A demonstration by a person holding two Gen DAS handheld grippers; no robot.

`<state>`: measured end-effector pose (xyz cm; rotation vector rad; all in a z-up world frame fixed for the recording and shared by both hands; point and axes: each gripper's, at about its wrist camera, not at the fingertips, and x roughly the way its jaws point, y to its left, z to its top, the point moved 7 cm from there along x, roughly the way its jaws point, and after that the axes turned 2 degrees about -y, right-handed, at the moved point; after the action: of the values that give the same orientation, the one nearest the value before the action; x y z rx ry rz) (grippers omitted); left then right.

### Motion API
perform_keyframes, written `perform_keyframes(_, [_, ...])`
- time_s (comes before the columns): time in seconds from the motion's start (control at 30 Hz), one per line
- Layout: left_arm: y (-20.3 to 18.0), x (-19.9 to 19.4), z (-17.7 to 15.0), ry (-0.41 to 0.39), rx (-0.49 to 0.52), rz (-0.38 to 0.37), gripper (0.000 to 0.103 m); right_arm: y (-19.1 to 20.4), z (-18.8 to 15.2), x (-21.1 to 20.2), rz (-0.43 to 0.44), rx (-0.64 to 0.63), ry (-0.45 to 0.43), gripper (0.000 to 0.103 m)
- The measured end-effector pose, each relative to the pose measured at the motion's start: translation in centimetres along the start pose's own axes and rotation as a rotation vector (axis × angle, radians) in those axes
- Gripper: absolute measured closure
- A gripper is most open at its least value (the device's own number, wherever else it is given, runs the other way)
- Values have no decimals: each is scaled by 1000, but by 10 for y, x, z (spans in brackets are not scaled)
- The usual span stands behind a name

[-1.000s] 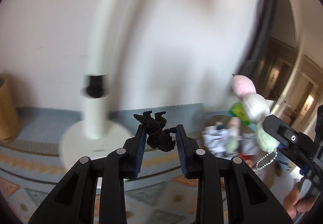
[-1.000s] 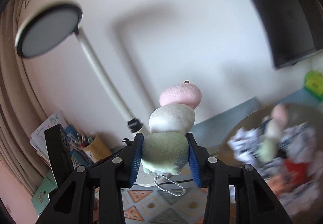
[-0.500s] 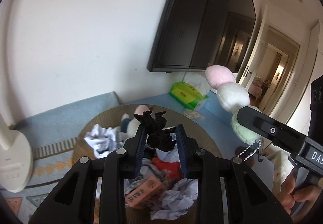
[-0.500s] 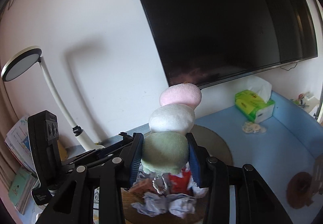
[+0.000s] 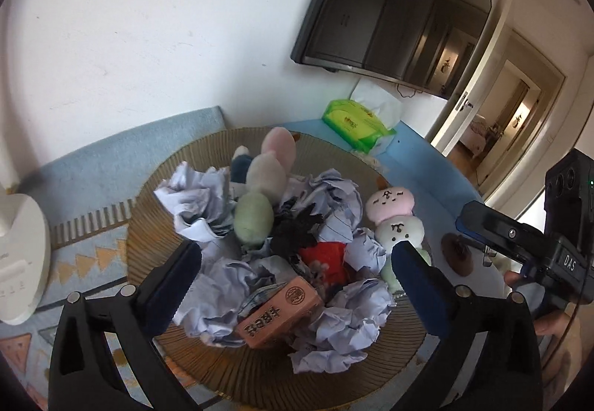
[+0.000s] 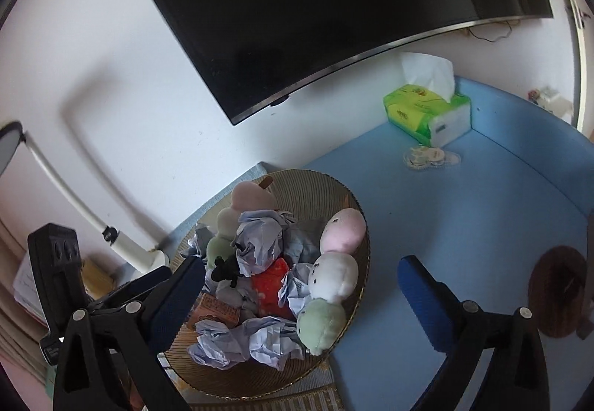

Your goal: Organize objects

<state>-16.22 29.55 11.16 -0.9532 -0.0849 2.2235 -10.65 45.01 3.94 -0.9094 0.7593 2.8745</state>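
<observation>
Crowded basket (image 6: 356,203); bare blue mat (image 6: 464,225) alongside

White letters "DAS" stand on the right tool's black body (image 5: 568,262).

Both hand-held grippers opened, black figure (image 5: 295,231), dango plush (image 6: 334,275) now in basket (image 6: 297,184)

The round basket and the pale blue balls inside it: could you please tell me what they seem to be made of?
The round basket looks woven from thin natural fibre, perhaps bamboo or rattan: matt tan, with fine ribs radiating to its rim. The pale blue balls look like crumpled paper: sharp creases, matt folds, and faint dark print or writing on some.
</observation>
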Motion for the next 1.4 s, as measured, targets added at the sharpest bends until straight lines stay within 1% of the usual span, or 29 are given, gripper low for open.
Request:
perform_keyframes(0.1, [3, -21, 2, -21, 12, 45, 1, 10, 3, -14, 22, 32, -14, 0])
perform_keyframes(0.17, [5, -46, 5, -49, 16, 74, 1, 25, 4, -28, 31, 42, -19, 0])
perform_keyframes(0.27, [7, -101, 13, -100, 17, 130, 1, 59, 7, -56, 61, 37, -43, 0])
perform_keyframes(0.3, [9, -130, 15, -127, 25, 167, 1, 71, 7, -66, 72, 36, -53, 0])
perform_keyframes(0.37, [13, -171, 14, -148, 41, 230, 1, 97, 5, -85, 102, 31, -72, 0])
perform_keyframes(0.43, [22, -217, 4, -144, 62, 327, 1, 125, -4, -100, 133, 17, -88, 0])
perform_keyframes(0.47, [28, -230, -4, -140, 67, 368, 1, 136, -11, -104, 137, 5, -89, 0])
perform_keyframes(0.5, [37, -245, -16, -140, 66, 416, 1, 149, -25, -106, 132, -15, -84, 0])
perform_keyframes(0.57, [61, -264, -47, -147, 33, 477, 1, 163, -55, -101, 102, -50, -60, 0])
perform_keyframes(0.63, [94, -267, -90, -131, -63, 507, 1, 169, -87, -87, 69, -94, -20, 0])
perform_keyframes(0.67, [109, -265, -109, -117, -114, 515, 1, 171, -108, -76, 37, -129, 10, 0])
perform_keyframes(0.73, [142, -253, -155, -86, -226, 536, 1, 169, -139, -59, -18, -195, 53, 0])
perform_keyframes(0.83, [174, -235, -211, -40, -320, 595, 1, 168, -182, -36, -93, -346, 128, 0])
perform_keyframes(0.9, [183, -226, -235, -17, -352, 617, 1, 165, -201, -25, -122, -417, 163, 0])
perform_keyframes(0.93, [183, -221, -241, -13, -353, 620, 1, 164, -208, -19, -130, -436, 177, 0])
perform_keyframes(1.0, [181, -214, -249, 6, -330, 652, 1, 164, -220, -10, -142, -461, 197, 0])
perform_keyframes(1.03, [181, -212, -251, 11, -321, 670, 1, 164, -224, -5, -151, -471, 202, 0])
perform_keyframes(1.13, [179, -206, -252, 35, -333, 673, 1, 170, -239, 12, -175, -515, 234, 0])
perform_keyframes(1.2, [178, -203, -253, 59, -316, 708, 1, 170, -252, 22, -187, -557, 261, 0])
perform_keyframes(1.23, [176, -200, -253, 78, -300, 729, 0, 168, -259, 26, -186, -558, 274, 0])
perform_keyframes(1.3, [176, -201, -253, 72, -309, 730, 0, 161, -257, 23, -168, -473, 272, 0])
perform_keyframes(1.4, [176, -201, -254, 71, -312, 729, 0, 161, -258, 22, -183, -483, 272, 0])
